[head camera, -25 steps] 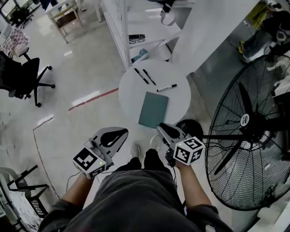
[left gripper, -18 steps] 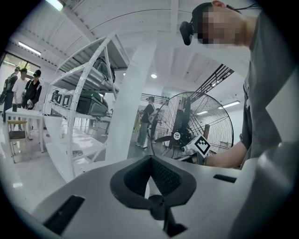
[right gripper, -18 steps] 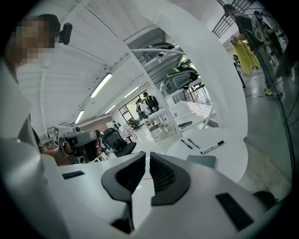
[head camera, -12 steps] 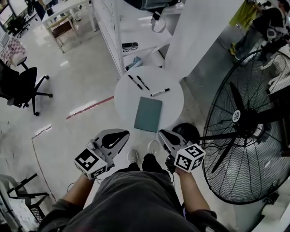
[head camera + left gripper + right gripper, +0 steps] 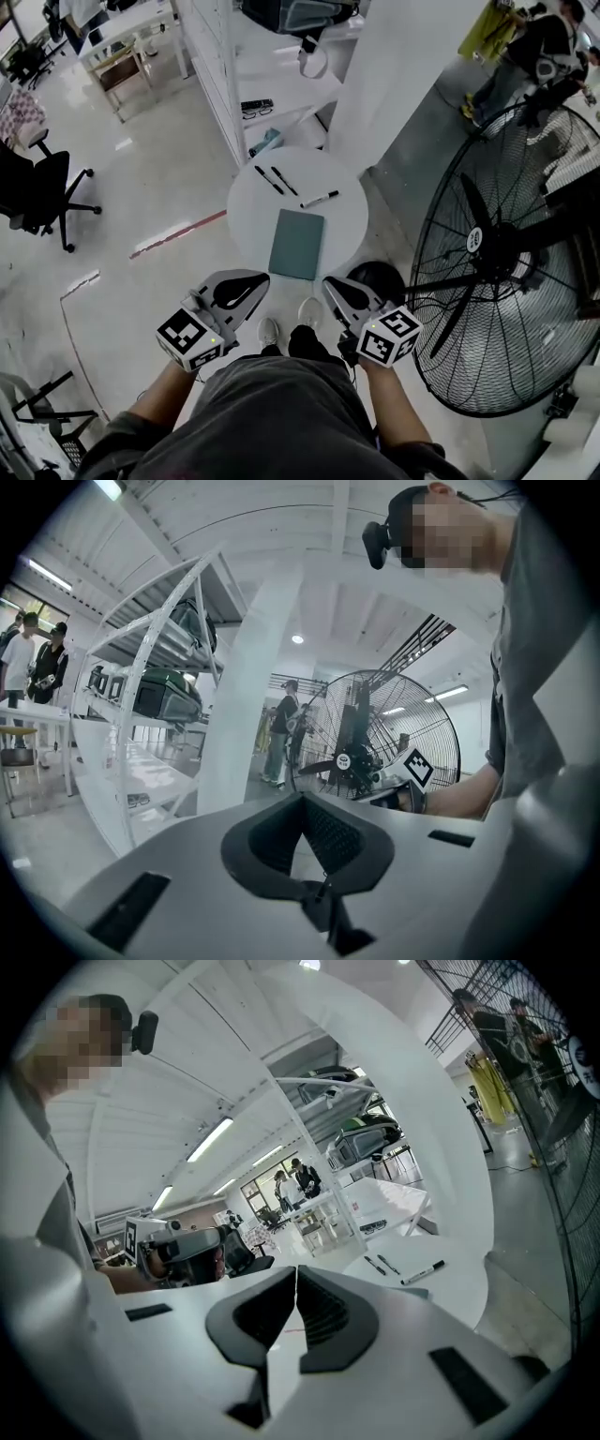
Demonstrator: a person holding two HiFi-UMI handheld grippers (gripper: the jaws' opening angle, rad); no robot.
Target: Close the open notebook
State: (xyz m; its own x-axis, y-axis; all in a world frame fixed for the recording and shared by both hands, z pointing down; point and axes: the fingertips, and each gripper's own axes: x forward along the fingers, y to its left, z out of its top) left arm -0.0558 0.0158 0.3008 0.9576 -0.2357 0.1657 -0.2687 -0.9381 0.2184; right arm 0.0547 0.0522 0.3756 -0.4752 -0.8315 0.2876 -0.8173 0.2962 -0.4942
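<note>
Head view: notebook (image 5: 297,244) lay shut on counter (image 5: 248,202), well ahead of both tongs. Closed and empty: left tongs (image 5: 251,279), right tongs (image 5: 331,284). Closing step judged finished; next move called only for standing clear.

Head view looks steeply down on the round table (image 5: 343,225); right gripper view shares it.

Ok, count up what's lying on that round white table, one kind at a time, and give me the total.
teal notebook: 1
black pens: 2
white marker: 1
Total: 4
</note>
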